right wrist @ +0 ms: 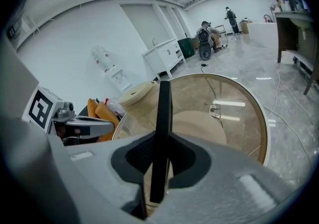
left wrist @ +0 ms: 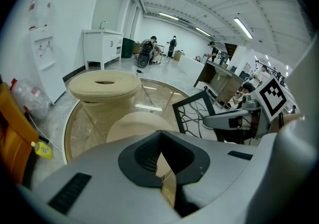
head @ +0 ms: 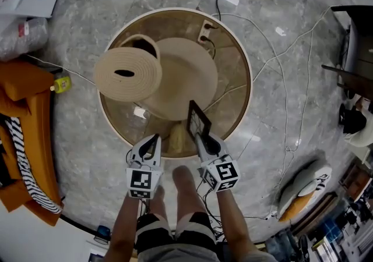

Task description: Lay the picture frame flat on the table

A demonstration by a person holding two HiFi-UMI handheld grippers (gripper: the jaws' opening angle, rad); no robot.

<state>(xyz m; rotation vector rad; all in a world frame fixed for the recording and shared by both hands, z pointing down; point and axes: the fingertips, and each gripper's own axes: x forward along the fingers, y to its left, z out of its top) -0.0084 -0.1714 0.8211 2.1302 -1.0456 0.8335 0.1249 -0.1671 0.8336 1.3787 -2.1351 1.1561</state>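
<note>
Frame (head: 198,120) is standing on edge, its lower end pinched between the closed jaws of the right gripper (head: 202,138), rising above the near rim of the round table (head: 249,80). Left gripper (head: 152,142) is hovering just to its left, apart from it, jaws together and gripping nothing.

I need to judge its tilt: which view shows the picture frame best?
Left gripper view: the picture frame shows its patterned face, leaning. Right gripper view shows only its edge; head view, a small top-down glimpse.
</note>
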